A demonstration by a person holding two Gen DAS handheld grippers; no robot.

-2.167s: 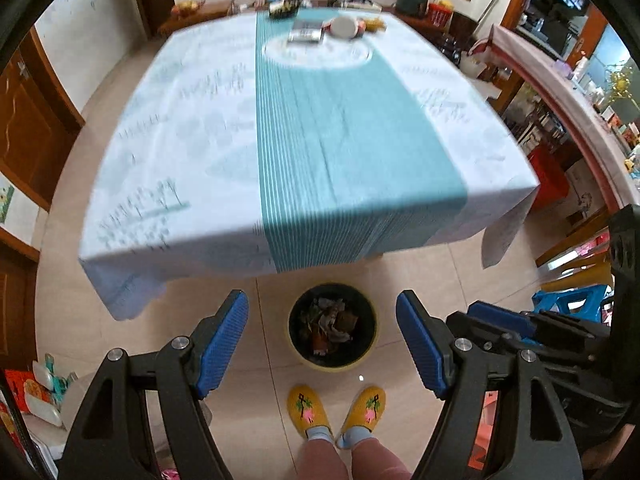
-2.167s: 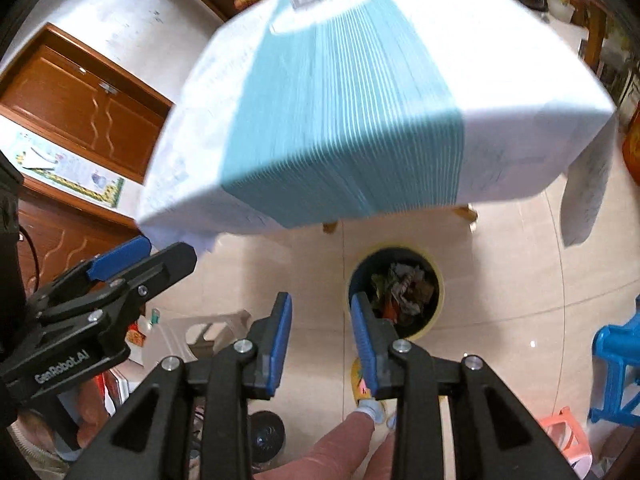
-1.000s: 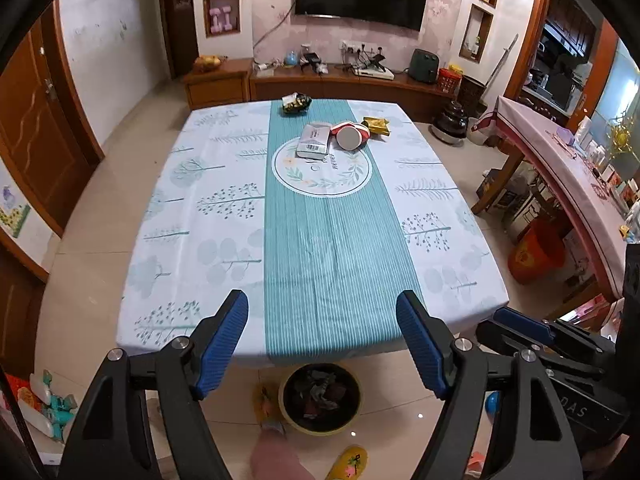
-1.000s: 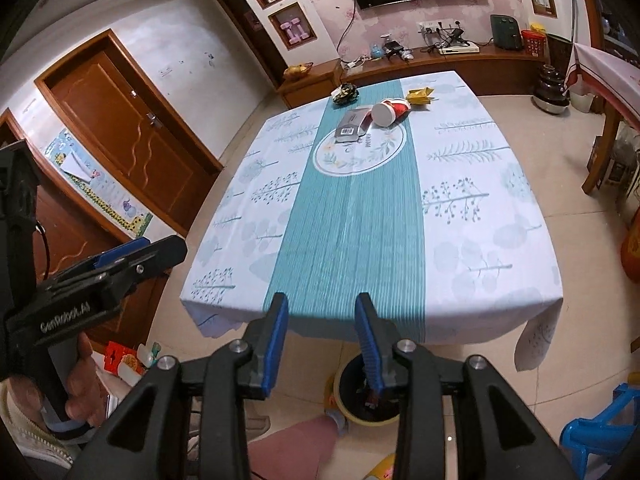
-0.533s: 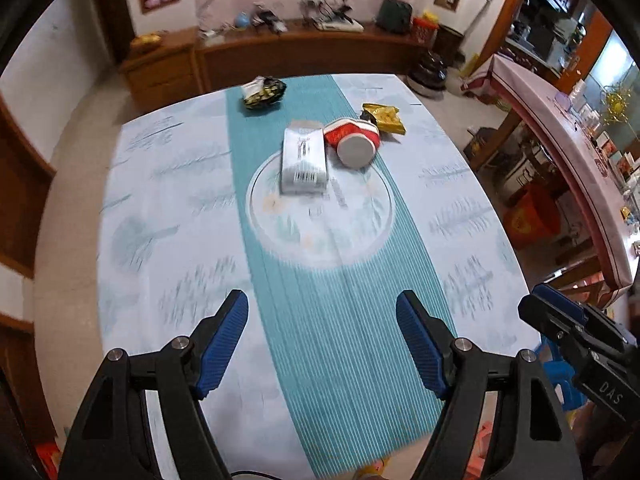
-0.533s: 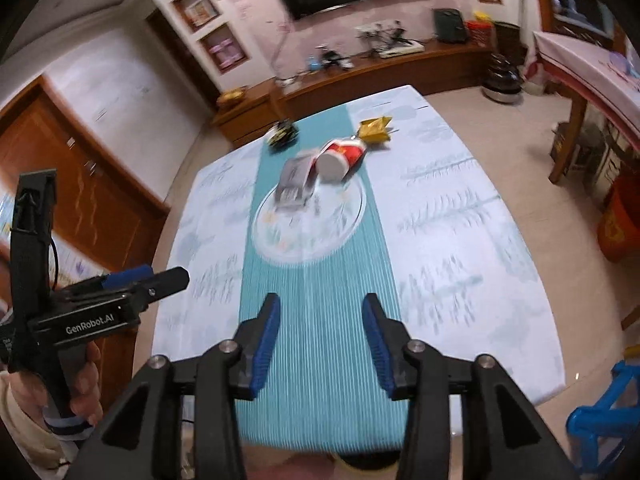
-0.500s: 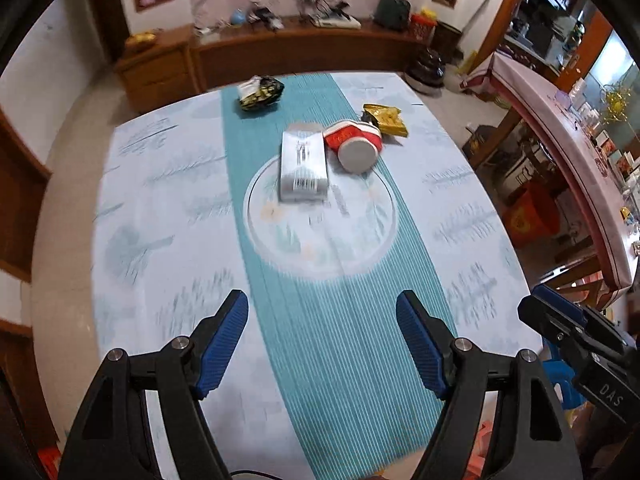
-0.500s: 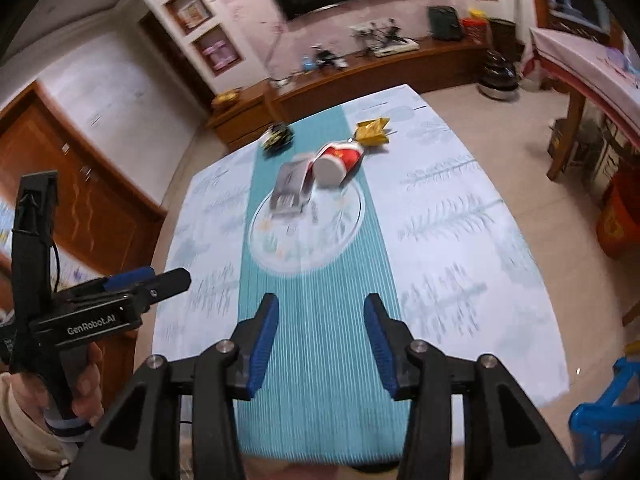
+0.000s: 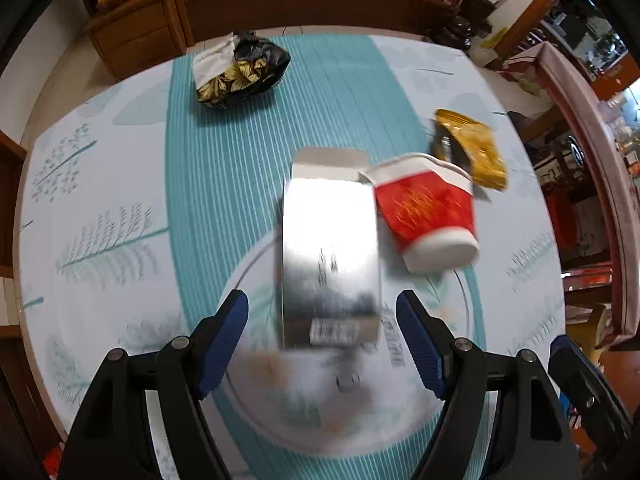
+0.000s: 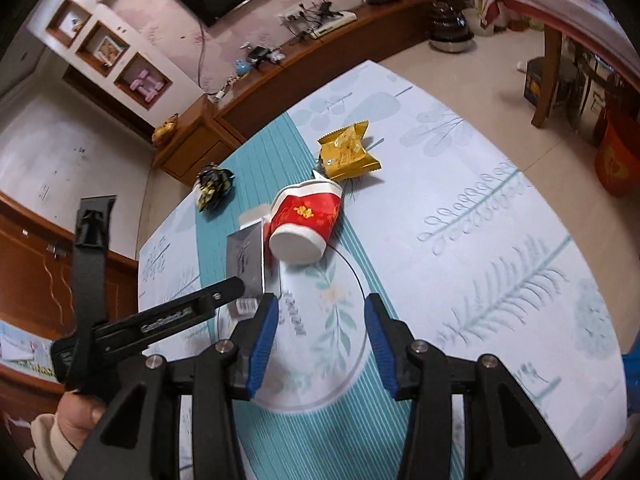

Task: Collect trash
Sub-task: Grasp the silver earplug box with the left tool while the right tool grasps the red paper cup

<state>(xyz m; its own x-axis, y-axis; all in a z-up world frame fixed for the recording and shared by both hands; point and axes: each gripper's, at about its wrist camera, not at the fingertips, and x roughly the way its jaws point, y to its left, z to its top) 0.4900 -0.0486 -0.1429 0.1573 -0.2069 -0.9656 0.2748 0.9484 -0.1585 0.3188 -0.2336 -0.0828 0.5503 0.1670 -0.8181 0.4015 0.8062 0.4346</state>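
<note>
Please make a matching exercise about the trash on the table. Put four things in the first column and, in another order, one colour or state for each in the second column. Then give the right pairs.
Column one:
1. paper cup
2. cardboard box
3. snack packet
4. crumpled wrapper

Column two:
A. silver, lying flat with its end flap open
B. black with a gold leaf pattern, alone at the far end of the teal stripe
C. red and white, tipped on its side
D. golden yellow, just beyond the cup's rim

Right pairs: 1-C, 2-A, 3-D, 4-B.
</note>
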